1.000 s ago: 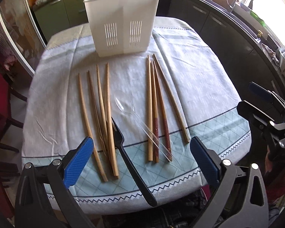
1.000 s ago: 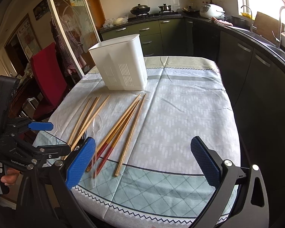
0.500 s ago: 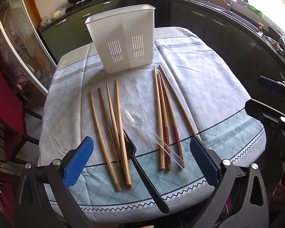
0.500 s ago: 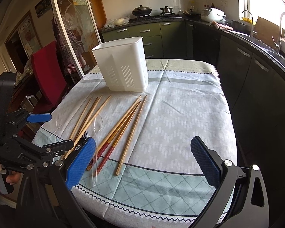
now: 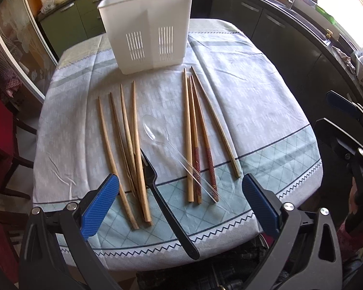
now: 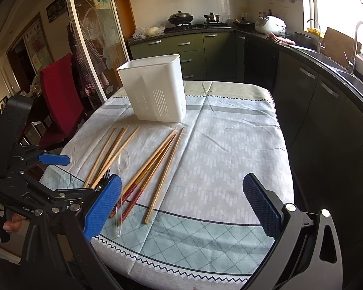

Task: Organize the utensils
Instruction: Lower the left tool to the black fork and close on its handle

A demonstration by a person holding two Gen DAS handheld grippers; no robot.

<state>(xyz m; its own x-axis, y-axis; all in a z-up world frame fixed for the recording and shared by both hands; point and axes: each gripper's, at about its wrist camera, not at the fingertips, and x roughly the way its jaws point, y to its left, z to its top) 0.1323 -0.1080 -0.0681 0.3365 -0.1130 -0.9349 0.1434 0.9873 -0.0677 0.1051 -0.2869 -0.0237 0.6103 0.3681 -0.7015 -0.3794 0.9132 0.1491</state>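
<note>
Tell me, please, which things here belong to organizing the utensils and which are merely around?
Belonging to the job:
white holder
plain chopsticks
red-handled chopsticks
clear spoon
black fork

Merely around:
tablecloth
red chair
pots on the stove
rice cooker

The only lettering that can be read is "GenRo", white on the black frame of the left gripper [image 6: 82,171], low at the left of the right wrist view. The rest of that word is cut off behind the blue pad.
</note>
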